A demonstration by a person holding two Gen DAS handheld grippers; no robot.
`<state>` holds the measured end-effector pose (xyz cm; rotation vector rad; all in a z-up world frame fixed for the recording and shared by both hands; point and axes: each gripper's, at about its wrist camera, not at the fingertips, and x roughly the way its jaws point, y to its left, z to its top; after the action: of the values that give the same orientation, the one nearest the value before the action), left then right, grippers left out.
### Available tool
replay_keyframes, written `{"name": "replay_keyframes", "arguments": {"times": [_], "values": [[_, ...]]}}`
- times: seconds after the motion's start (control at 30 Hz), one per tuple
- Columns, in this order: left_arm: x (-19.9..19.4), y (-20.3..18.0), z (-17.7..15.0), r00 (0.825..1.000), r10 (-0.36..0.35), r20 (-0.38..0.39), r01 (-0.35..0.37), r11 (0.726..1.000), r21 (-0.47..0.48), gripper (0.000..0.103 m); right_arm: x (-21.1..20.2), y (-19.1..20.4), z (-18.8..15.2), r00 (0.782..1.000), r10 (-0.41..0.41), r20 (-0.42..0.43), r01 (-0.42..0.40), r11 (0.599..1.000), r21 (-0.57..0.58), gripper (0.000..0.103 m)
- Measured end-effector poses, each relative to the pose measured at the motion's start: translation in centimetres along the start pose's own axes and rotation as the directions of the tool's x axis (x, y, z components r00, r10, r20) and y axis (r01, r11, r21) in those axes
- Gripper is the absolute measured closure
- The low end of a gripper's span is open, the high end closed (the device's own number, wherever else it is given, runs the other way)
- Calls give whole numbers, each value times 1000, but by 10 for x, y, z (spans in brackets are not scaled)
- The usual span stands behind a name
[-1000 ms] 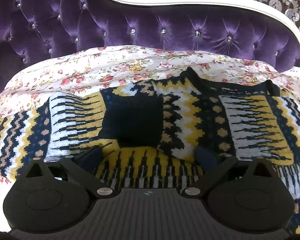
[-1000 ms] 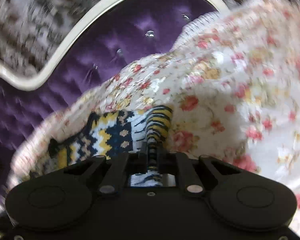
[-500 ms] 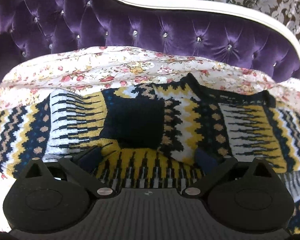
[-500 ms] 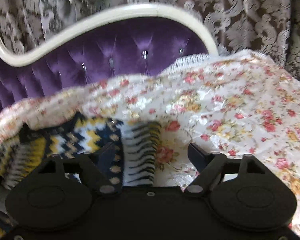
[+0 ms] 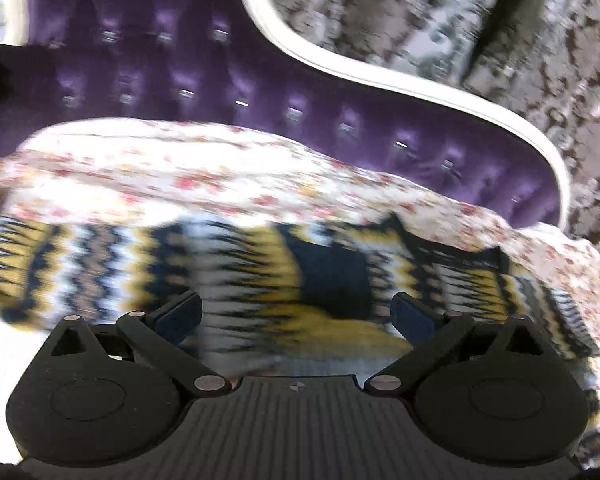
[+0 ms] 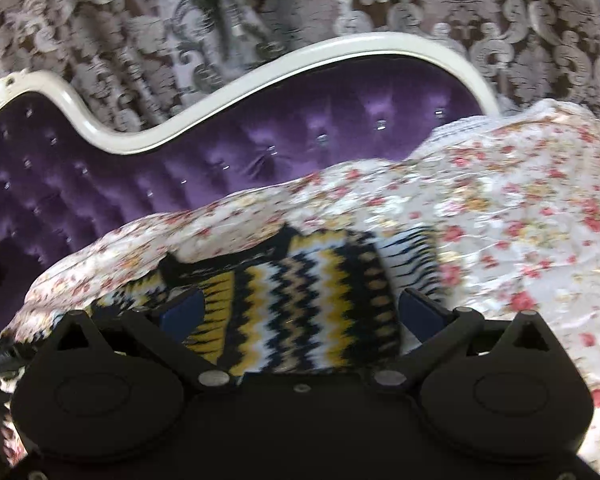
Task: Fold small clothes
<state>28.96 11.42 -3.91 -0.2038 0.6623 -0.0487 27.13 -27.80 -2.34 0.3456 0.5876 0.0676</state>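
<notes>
The knitted sweater with yellow, navy and white zigzag bands (image 5: 260,276) lies flat on the floral bed cover (image 5: 204,160), its long axis running sideways before the purple tufted headboard (image 5: 188,80). The left claw (image 5: 296,312) and the right claw (image 6: 300,308) are both wide, holding nothing; the right one is nearer the sweater's right end.

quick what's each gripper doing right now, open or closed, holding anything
Left gripper: open, holding nothing; the patterned sweater lies beyond its fingers.
Right gripper: open, holding nothing; the sweater lies between and beyond its spread fingers.
</notes>
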Motion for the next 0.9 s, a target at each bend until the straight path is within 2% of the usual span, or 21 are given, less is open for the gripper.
{"name": "replay_keyframes", "arguments": {"times": [0.17,0.33,0.53,0.67,0.8,0.83,0.87,0.9], "values": [[-15,58,13,992,125,19,-125,992,-1,1,4,23,-11,997,70,-35,-71,997,-30,0],[-24,120,22,972,232,25,-229,969,-90,1,1,48,-24,989,144,-38,-148,983,-106,0],[-30,183,29,947,317,40,-304,933,-195,1,3,64,-38,974,223,-49,-228,964,-138,0],[-33,217,33,934,350,66,-321,907,-274,1,3,71,-44,968,248,-47,-252,957,-143,0],[-25,244,33,925,379,33,-345,871,-349,2,2,77,-48,963,269,-27,-270,950,-157,0],[-21,249,33,924,382,20,-350,865,-360,5,1,78,-49,962,273,-24,-273,948,-162,0],[-17,254,31,925,381,5,-352,860,-370,15,1,80,-50,960,279,-20,-278,946,-168,0],[-12,257,31,927,374,-17,-353,856,-377,18,2,82,-50,959,284,-18,-283,944,-172,0]]}}
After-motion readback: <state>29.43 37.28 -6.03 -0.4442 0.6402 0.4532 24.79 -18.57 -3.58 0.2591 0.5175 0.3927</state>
